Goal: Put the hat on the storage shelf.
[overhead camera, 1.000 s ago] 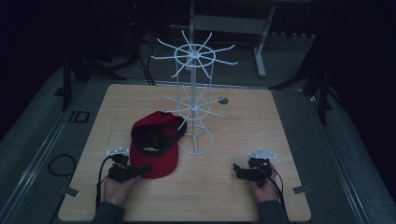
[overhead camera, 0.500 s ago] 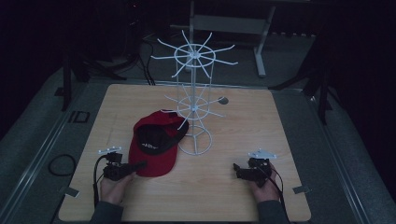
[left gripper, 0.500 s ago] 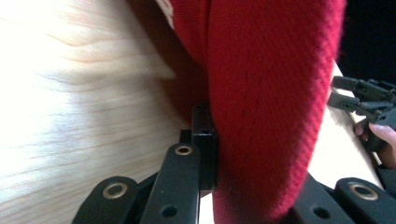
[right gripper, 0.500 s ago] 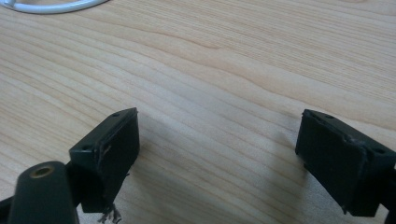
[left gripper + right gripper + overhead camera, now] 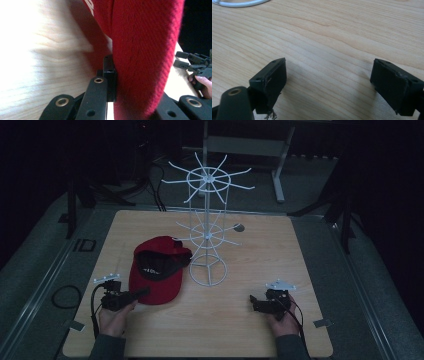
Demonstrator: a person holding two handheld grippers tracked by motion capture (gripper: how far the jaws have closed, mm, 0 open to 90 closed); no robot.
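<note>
Jaws of my left gripper (image 5: 142,293) are clamped on the brim of the red cap (image 5: 159,269), near the table's (image 5: 260,245) front left. My right gripper (image 5: 255,301) rests wide, empty. Beyond stands the white wire rack (image 5: 207,240).

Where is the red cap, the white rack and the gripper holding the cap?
red cap (image 5: 162,287), high view, on its brim.
white rack (image 5: 208,180), high view, on its top ring.
left gripper (image 5: 141,293), high view, at its jaw tips on the brim.
</note>
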